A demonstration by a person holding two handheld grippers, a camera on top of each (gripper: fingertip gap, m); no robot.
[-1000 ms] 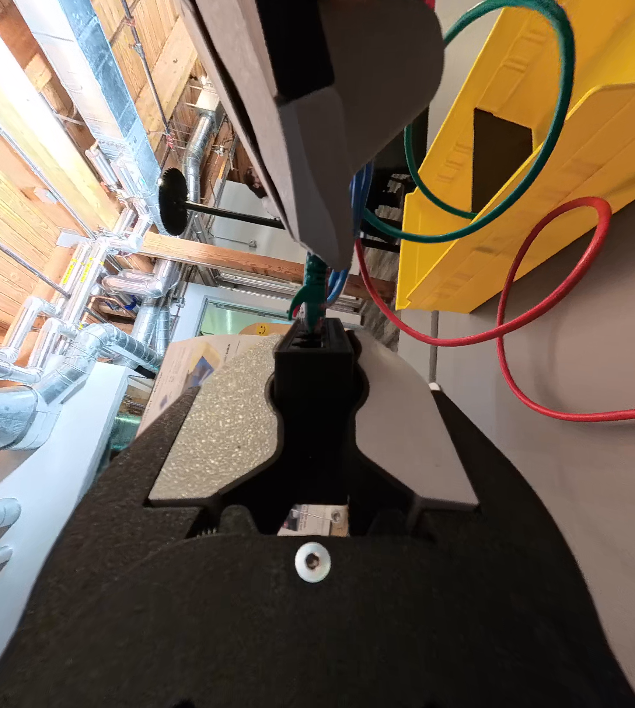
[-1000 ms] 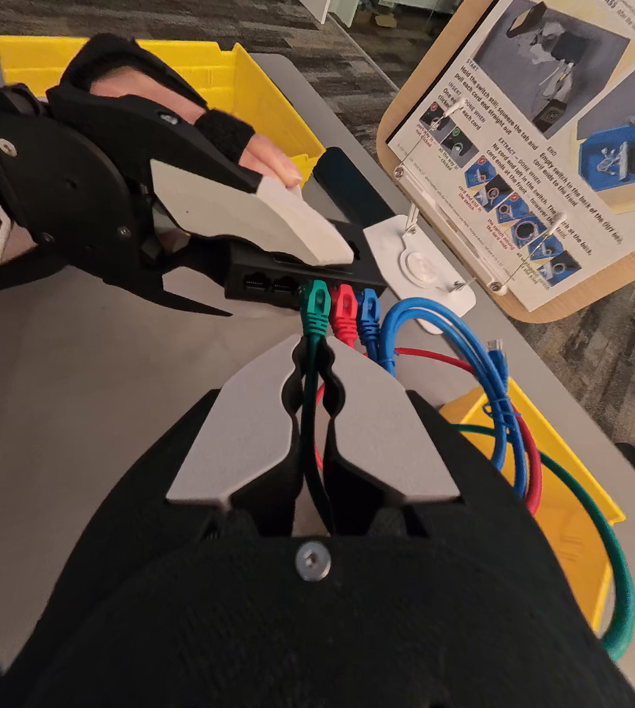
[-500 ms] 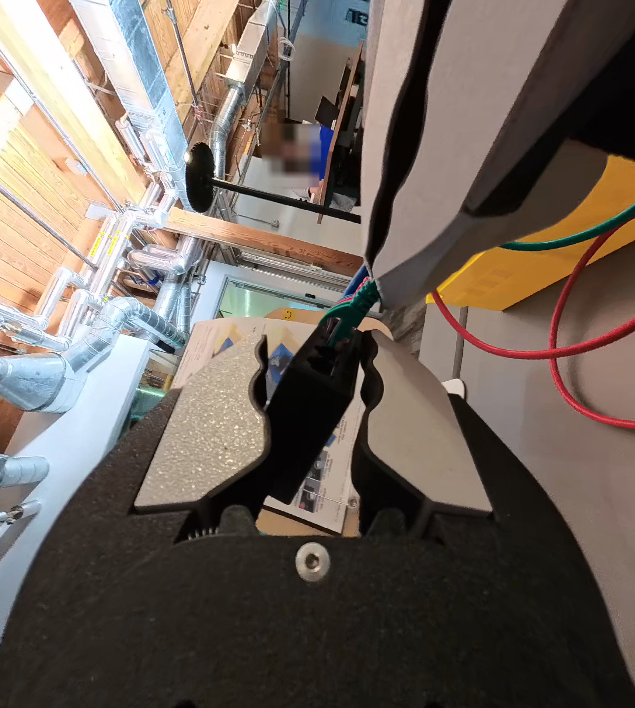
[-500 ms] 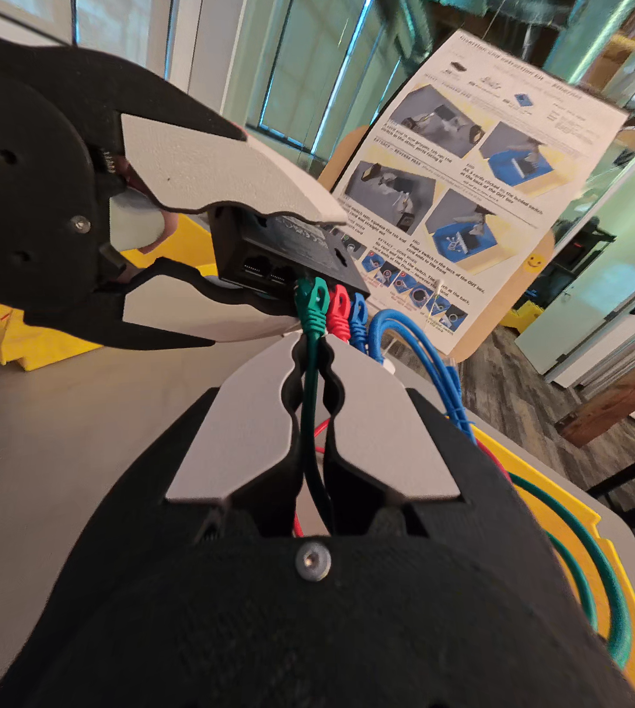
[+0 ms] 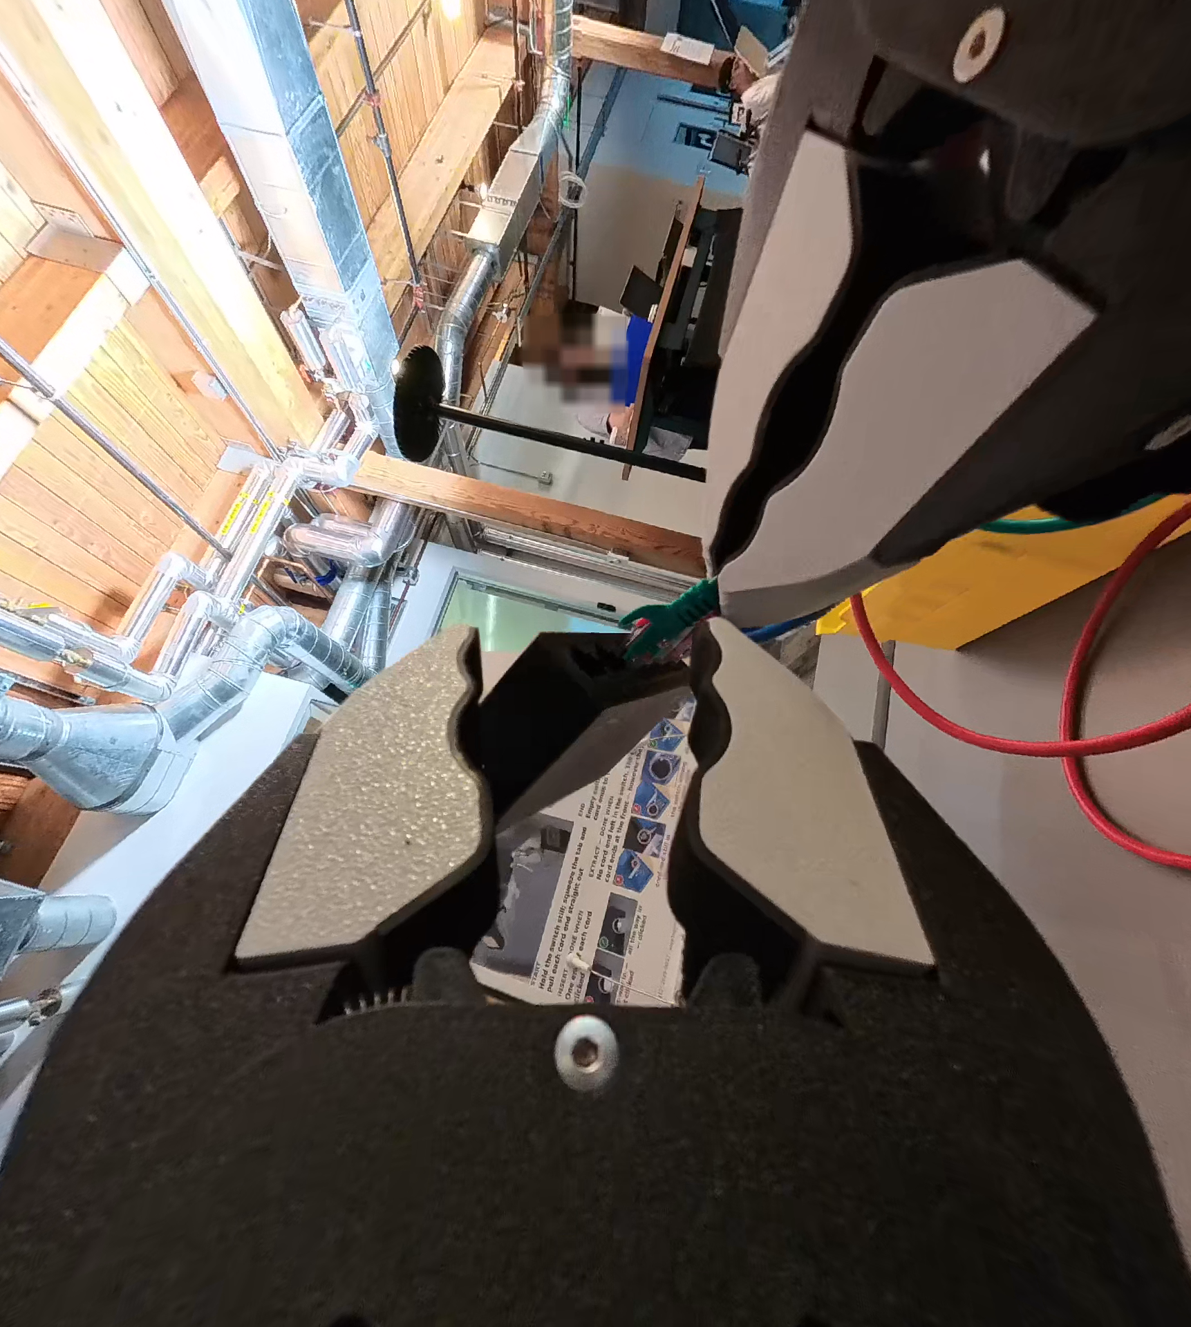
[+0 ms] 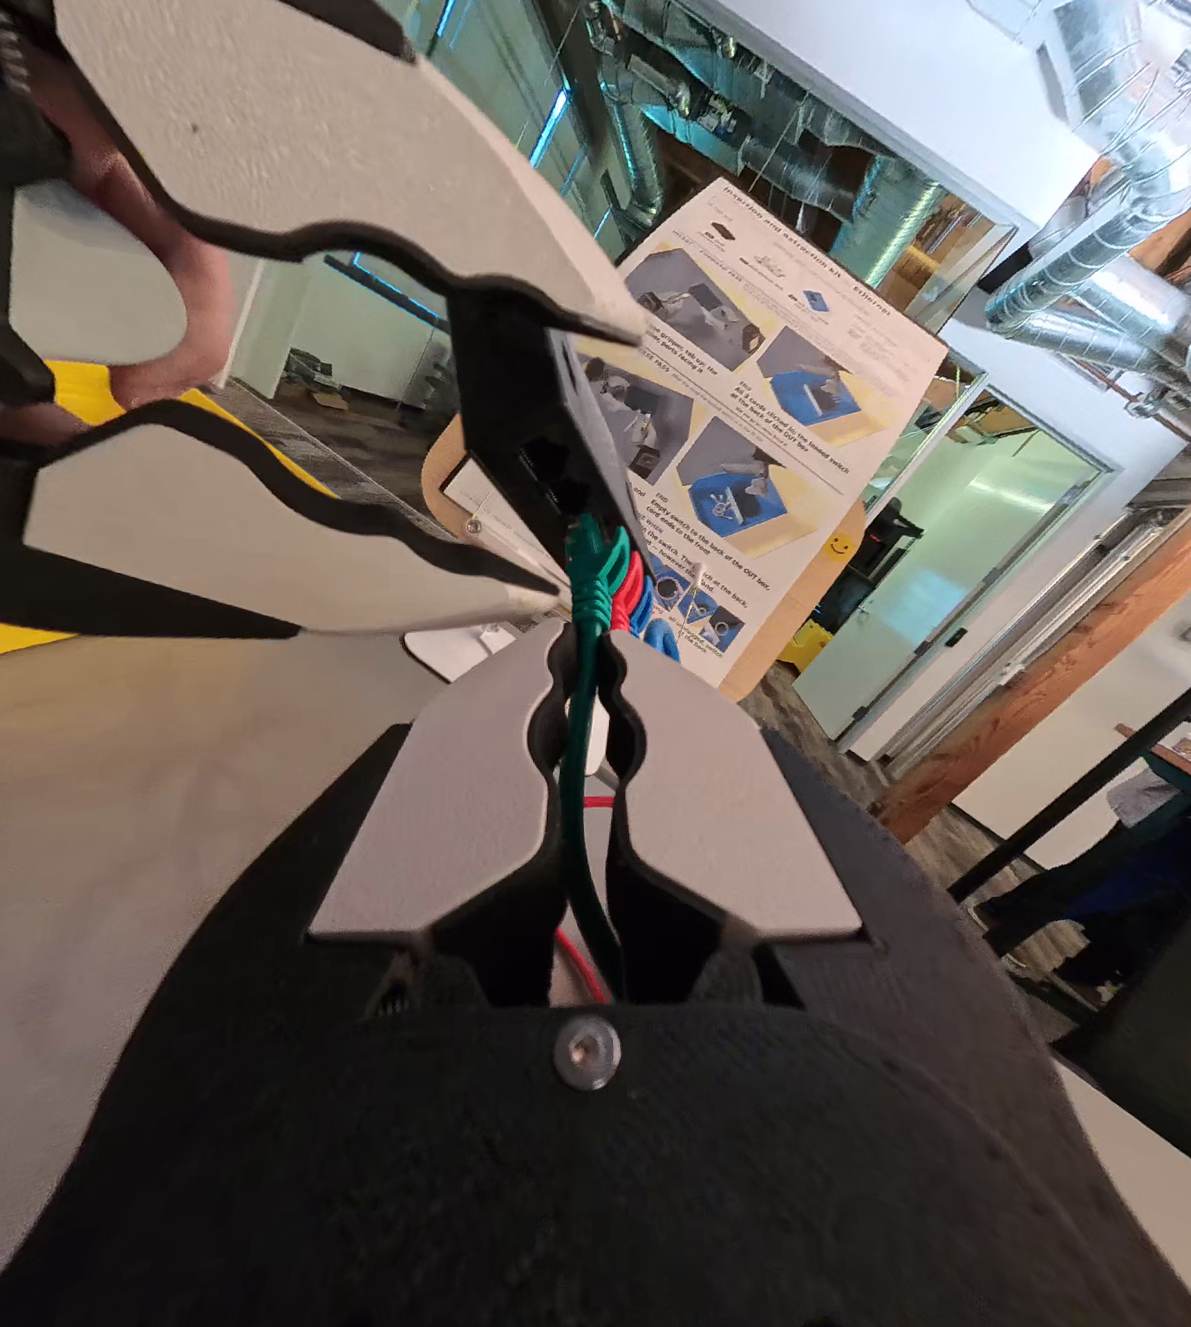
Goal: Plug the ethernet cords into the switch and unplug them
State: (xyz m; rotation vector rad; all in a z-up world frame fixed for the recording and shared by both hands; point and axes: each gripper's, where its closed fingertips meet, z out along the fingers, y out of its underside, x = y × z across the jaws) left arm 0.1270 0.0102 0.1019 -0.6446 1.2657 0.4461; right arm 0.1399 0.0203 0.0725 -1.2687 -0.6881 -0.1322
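Your right tool (image 6: 584, 646) is closed on the green cord (image 6: 578, 775), which runs up between its grey fingers (image 6: 707, 804) to a green plug seated in the switch (image 6: 513, 402). Just beside that plug sit a red plug (image 6: 629, 581) and a blue plug (image 6: 642, 610), also at the switch's ports.

Your left tool (image 5: 581, 646) has the black switch (image 5: 563, 704) between its fingers, and its jaws are partly apart around the tilted body. In the right wrist view the left tool (image 6: 599, 459) shows from the side, with one finger above the switch and one below, lifted off the grey worktop (image 6: 111, 754).

The yellow bin (image 5: 994, 574) lies behind your right tool (image 5: 718, 596) in the left wrist view. The green cord (image 5: 1037, 524) shows at its edge, but I cannot tell what is inside. A red cord (image 5: 1080, 747) loops across the worktop (image 5: 1116, 1005) beside it.

Only the left wrist view shows the loop of red cord, wooden ceiling boards and silver ducts (image 5: 147, 718). Only the right wrist view shows the whole instruction sheet (image 6: 779, 402) on its board, standing behind the switch, and a glass door (image 6: 973, 560) beyond. The left wrist view catches just a strip of that sheet (image 5: 599, 876) through the gap between its fingers.
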